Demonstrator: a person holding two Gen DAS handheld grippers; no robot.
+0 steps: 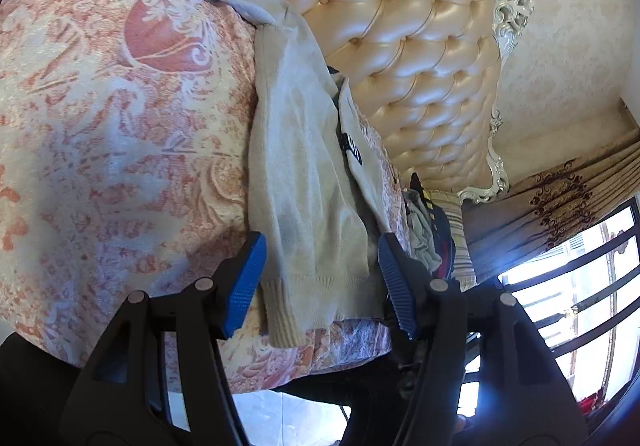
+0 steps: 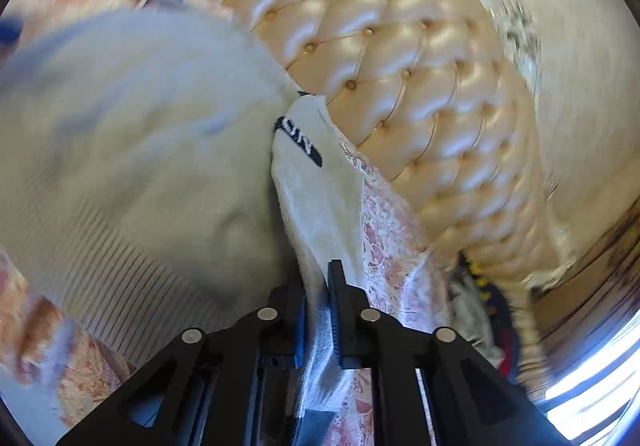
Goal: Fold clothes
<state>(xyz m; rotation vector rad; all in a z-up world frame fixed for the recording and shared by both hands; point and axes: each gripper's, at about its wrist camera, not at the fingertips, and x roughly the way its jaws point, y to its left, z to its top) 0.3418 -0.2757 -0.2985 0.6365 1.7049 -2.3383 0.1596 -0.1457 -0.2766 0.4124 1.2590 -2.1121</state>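
— Pinching the cream sweater point(image 2: 132, 150) already? Where?
— Right gripper point(image 2: 318, 310) clamps its edge near the headboard point(image 2: 400, 66), likely for folding; left gripper point(image 1: 320, 278) gapes around the cuff point(image 1: 296, 310), gripping nothing.

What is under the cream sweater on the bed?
The cream sweater lies on an orange patterned bedspread, which shows all around it. Anything lying directly beneath the sweater is covered and cannot be seen.

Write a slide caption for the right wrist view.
Right gripper shut on a cream sweater on the bed, by a padded headboard.
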